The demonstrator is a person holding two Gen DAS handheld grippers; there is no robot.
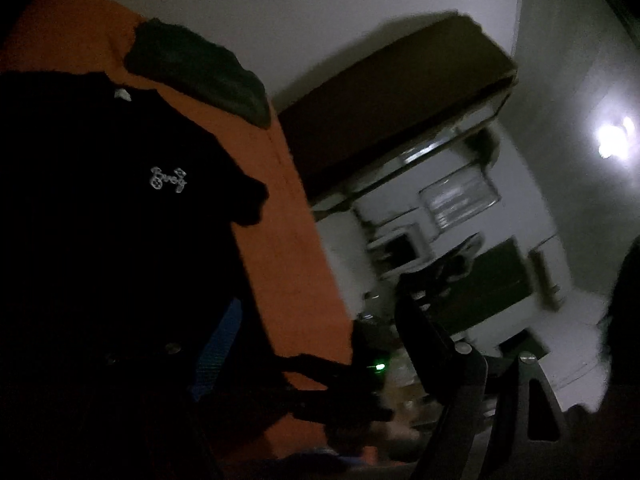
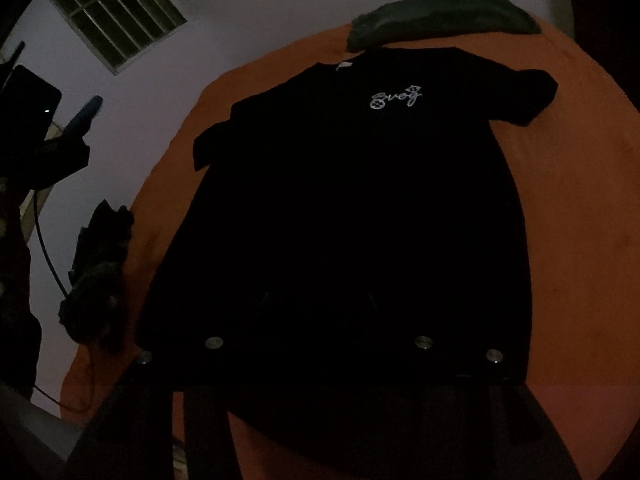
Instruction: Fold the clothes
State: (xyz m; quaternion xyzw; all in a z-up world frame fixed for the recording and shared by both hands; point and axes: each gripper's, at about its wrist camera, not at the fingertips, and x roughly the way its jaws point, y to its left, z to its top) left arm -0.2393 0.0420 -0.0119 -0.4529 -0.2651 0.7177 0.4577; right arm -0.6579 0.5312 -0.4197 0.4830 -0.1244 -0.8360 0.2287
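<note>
Orange bed (image 2: 580,200), dim room. Black T-shirt (image 2: 340,200) lies spread flat on it, logo up, both sleeves out. Fold advice: lift a sleeve edge evenly, keep the hem square. Green garment (image 2: 440,16) touches the collar (may snag). Left tongs (image 1: 480,380) and right tongs (image 2: 320,360): spread or pressed, cannot tell.

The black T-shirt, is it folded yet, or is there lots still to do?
Not folded yet. Done: the black T-shirt lies spread flat, logo up, both sleeves out, on the orange cover. A green cloth sits beyond its collar. In hand: the pictures are too dark to tell whether either gripper holds anything. Left: folding the sleeves and body, since no fold shows so far.
</note>
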